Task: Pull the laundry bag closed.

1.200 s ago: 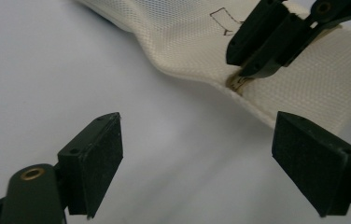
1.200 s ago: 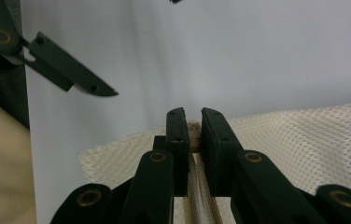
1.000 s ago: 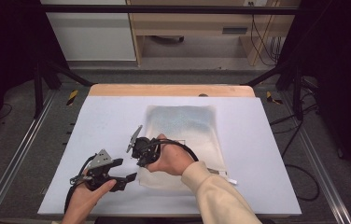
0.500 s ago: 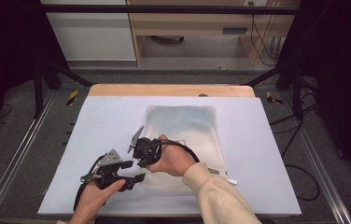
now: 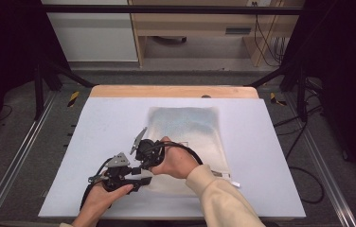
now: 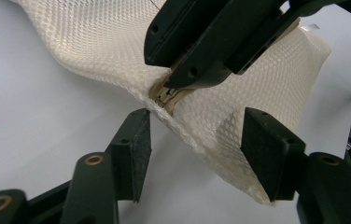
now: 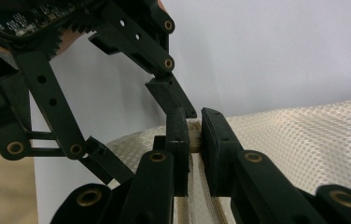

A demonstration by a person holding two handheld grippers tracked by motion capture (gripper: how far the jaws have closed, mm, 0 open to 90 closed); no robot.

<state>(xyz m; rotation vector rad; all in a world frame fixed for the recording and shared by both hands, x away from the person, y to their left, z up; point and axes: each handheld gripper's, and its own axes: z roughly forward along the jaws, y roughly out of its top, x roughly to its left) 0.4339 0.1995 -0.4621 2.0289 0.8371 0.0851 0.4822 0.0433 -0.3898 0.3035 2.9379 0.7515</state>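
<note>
At the left we have our left tongs half spread and just closing, straddling the lifted corner of the mesh bag without pressing it yet. Beside them, our right tongs are pinching that bag's zipper edge, and the bag stretches away rightward across the white desk.

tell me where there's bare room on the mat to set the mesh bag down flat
Free: the white mat right of the mesh bag, up to its right edge; the wide patch left of the bag toward the far left corner; the thin strip along the wooden edge. Crowded: the near-left part, where the right gripper pinches the bag's corner and the left gripper straddles the bag's edge.
</note>
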